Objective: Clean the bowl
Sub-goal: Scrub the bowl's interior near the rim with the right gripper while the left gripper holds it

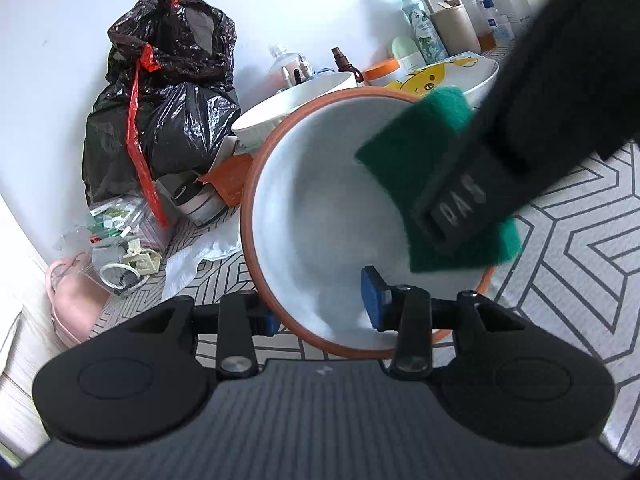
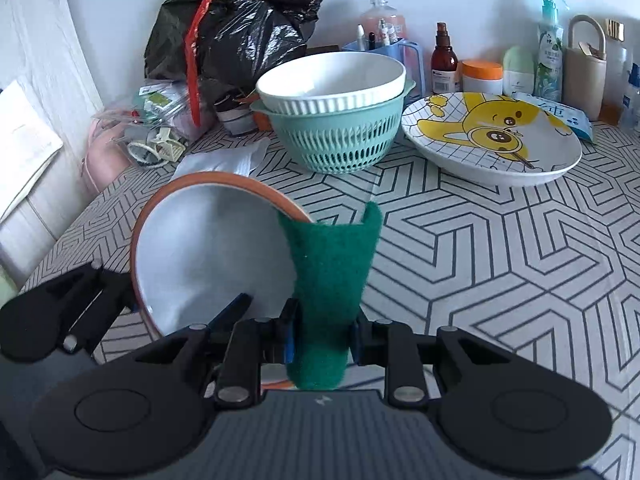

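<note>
A white bowl with an orange-brown rim [image 1: 320, 200] [image 2: 208, 248] is tilted up on its edge over the patterned tabletop. My left gripper [image 1: 324, 308] is shut on its near rim, one blue pad inside the bowl and the other outside. In the right wrist view one of its fingers [image 2: 236, 308] reaches into the bowl. My right gripper [image 2: 324, 338] is shut on a green scouring pad [image 2: 332, 264] [image 1: 412, 148]. The pad's free end lies against the bowl's right rim and inner wall. One right finger [image 1: 456, 208] crosses in front of the pad.
Behind the bowl stands a teal colander [image 2: 336, 140] with a white ribbed bowl [image 2: 332, 80] in it. A cartoon plate [image 2: 492, 140] lies to the right. A black rubbish bag [image 2: 240, 20], small clutter and bottles [image 2: 444, 60] line the wall.
</note>
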`<action>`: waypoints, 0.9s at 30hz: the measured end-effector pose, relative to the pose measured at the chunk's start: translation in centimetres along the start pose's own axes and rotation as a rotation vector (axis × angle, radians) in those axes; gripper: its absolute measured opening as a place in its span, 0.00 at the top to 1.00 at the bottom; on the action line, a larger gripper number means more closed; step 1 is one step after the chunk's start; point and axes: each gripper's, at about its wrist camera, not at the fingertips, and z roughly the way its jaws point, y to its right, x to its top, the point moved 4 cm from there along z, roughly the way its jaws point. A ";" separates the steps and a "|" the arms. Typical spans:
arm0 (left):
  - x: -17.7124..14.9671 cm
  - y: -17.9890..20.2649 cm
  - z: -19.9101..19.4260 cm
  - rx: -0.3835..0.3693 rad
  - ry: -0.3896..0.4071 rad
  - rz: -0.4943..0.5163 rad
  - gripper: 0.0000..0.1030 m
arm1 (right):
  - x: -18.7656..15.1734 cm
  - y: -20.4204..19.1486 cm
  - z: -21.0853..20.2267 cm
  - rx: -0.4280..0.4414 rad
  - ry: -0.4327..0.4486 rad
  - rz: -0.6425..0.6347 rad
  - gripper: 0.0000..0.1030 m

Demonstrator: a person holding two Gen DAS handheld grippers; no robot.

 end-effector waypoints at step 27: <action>0.0 -1.0 0.5 -0.030 -0.007 -0.026 0.61 | 4.5 -2.6 -2.8 -0.068 0.147 -0.171 0.73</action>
